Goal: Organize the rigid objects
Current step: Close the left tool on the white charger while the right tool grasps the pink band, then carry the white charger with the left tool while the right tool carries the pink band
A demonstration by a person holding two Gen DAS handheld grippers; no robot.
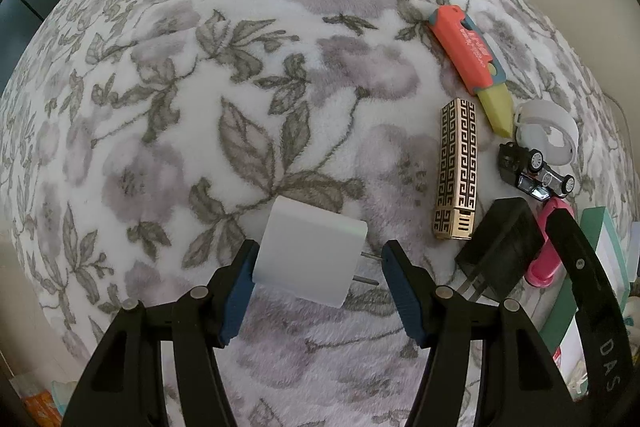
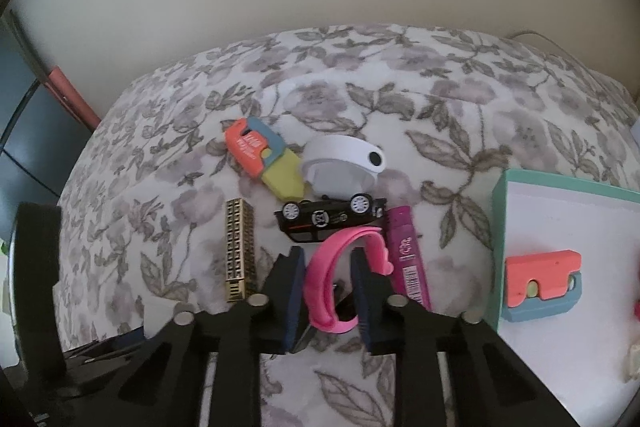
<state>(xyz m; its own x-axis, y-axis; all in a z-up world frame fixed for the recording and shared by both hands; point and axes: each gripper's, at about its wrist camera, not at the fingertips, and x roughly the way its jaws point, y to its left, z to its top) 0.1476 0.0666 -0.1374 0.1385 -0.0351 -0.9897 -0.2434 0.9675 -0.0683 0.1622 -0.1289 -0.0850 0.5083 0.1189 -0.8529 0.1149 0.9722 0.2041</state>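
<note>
My left gripper (image 1: 318, 259) is open around a white plug charger (image 1: 308, 253) lying on the floral blanket; its left pad touches the charger, the right pad stands apart by the prongs. A black charger (image 1: 498, 247) lies to its right. My right gripper (image 2: 326, 269) has its jaws around a pink band (image 2: 326, 275); the left pad touches it, the right pad sits inside the loop. Beyond lie a black toy car (image 2: 328, 219), a gold patterned case (image 2: 239, 247), an orange toy knife (image 2: 264, 157), a white round device (image 2: 344, 163) and a magenta tube (image 2: 408, 259).
A teal-rimmed white tray (image 2: 560, 223) at the right holds an orange and blue piece (image 2: 540, 283). The floral blanket (image 1: 200, 107) stretches left and far. A wall rises behind. The right gripper's black arm (image 1: 580, 275) crosses the left wrist view.
</note>
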